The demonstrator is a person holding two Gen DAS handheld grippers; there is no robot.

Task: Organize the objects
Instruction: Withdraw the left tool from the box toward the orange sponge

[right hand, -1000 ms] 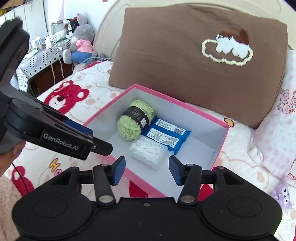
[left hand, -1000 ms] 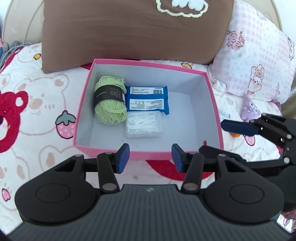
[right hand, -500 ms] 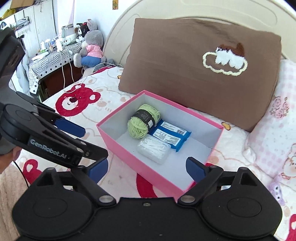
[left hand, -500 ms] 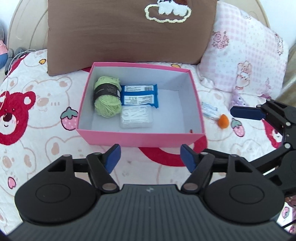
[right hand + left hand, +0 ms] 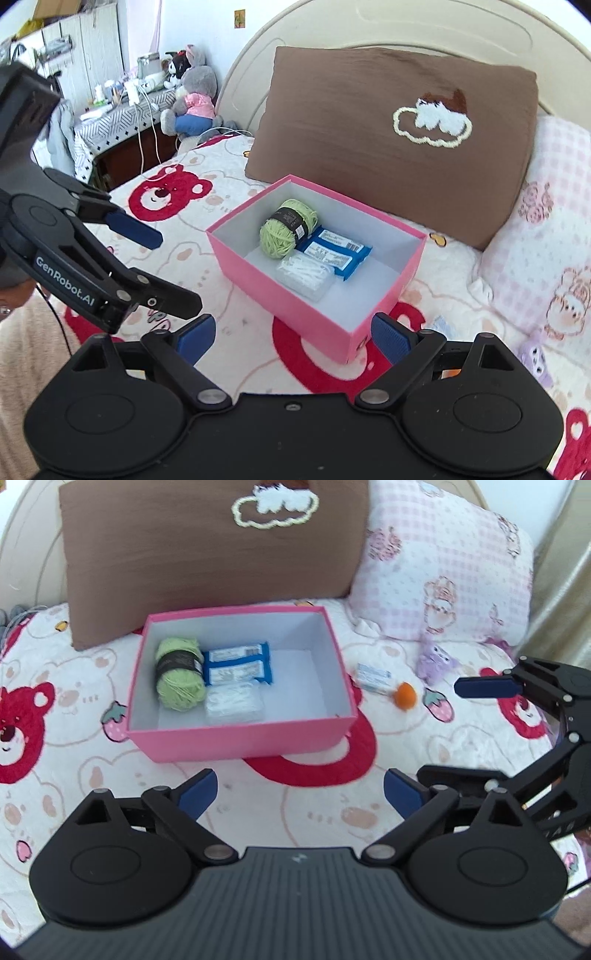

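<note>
Bedspread: bear and strawberry print, everything lies on it.
Brown pillow: behind the box.
Pink box: just beyond both grippers' fingertips, touching neither; open top.
Left gripper: jaws opening, already wide, nothing between them.
Right gripper: jaws spread wide, empty; the box's near corner sits ahead between its fingers.
Green yarn: in the box, left side.
Blue packet: beside the yarn.
Clear swab case: in front of the packet.
Orange ball: outside, right of the box.
</note>
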